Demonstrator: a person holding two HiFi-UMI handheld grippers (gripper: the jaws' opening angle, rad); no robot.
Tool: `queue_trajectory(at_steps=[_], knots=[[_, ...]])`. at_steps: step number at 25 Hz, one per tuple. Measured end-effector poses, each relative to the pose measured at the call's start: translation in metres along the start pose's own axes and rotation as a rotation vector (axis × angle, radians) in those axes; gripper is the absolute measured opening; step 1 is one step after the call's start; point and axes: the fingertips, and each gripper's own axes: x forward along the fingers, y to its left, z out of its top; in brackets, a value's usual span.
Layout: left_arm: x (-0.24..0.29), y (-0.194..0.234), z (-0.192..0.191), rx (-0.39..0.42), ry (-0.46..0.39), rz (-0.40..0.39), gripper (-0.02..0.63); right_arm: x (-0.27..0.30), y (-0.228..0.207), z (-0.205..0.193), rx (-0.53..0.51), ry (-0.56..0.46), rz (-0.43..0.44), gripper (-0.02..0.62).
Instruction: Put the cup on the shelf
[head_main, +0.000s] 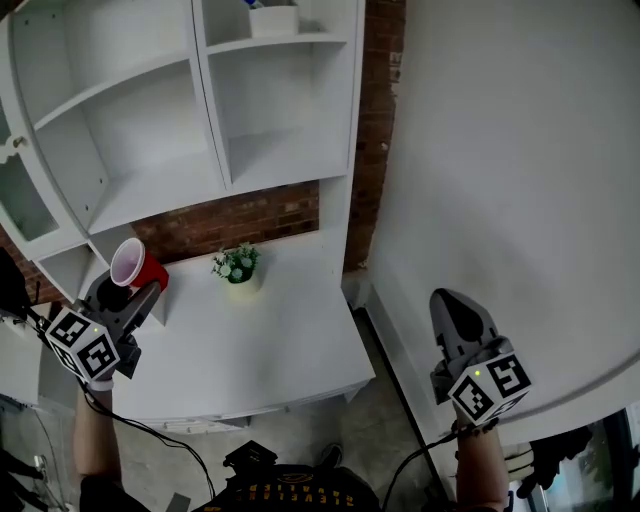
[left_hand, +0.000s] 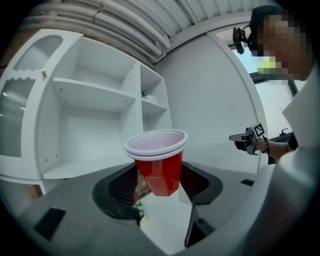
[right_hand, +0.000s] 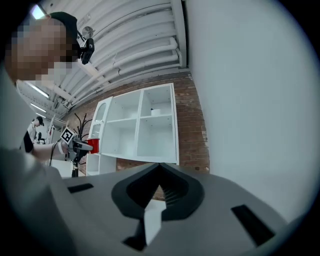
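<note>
A red cup (head_main: 138, 266) with a white inside is held in my left gripper (head_main: 124, 292), which is shut on its lower part, low in front of the white shelf unit (head_main: 150, 190). In the left gripper view the red cup (left_hand: 159, 162) stands upright between the jaws, with the open shelves (left_hand: 95, 95) behind it. My right gripper (head_main: 462, 322) hangs at the right by the white wall, shut with nothing in it. In the right gripper view, the red cup (right_hand: 93, 145) shows small at far left, before the shelf unit (right_hand: 145, 130).
A small potted plant (head_main: 238, 265) stands on the white counter (head_main: 260, 340) under the shelves. A white box (head_main: 273, 18) sits on the top right shelf. A brick wall (head_main: 375, 120) runs behind the unit. A curved white wall (head_main: 520, 170) fills the right side.
</note>
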Motion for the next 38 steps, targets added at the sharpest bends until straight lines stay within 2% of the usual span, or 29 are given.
queue_trajectory(at_steps=[5, 8, 12, 17, 26, 34, 38], knots=[[0.033, 0.007, 0.004, 0.020, 0.020, 0.048, 0.264, 0.037, -0.002, 0.009, -0.052, -0.014, 0.087, -0.003], [0.053, 0.005, 0.008, -0.006, 0.018, 0.062, 0.264, 0.056, 0.002, 0.005, -0.060, -0.006, 0.148, -0.003], [0.082, -0.011, 0.019, -0.015, 0.019, 0.038, 0.264, 0.077, 0.011, 0.001, -0.060, -0.002, 0.228, -0.003], [0.122, -0.032, 0.038, 0.004, 0.014, -0.010, 0.264, 0.093, 0.020, -0.002, -0.024, 0.003, 0.285, -0.003], [0.204, -0.050, 0.050, 0.001, -0.004, -0.099, 0.264, 0.125, 0.012, -0.013, 0.036, 0.009, 0.292, -0.003], [0.276, -0.046, 0.063, 0.005, -0.021, -0.165, 0.264, 0.164, -0.011, -0.024, 0.036, 0.038, 0.264, -0.003], [0.305, -0.038, 0.068, 0.016, -0.028, -0.171, 0.264, 0.184, -0.017, -0.036, 0.046, 0.063, 0.249, -0.003]])
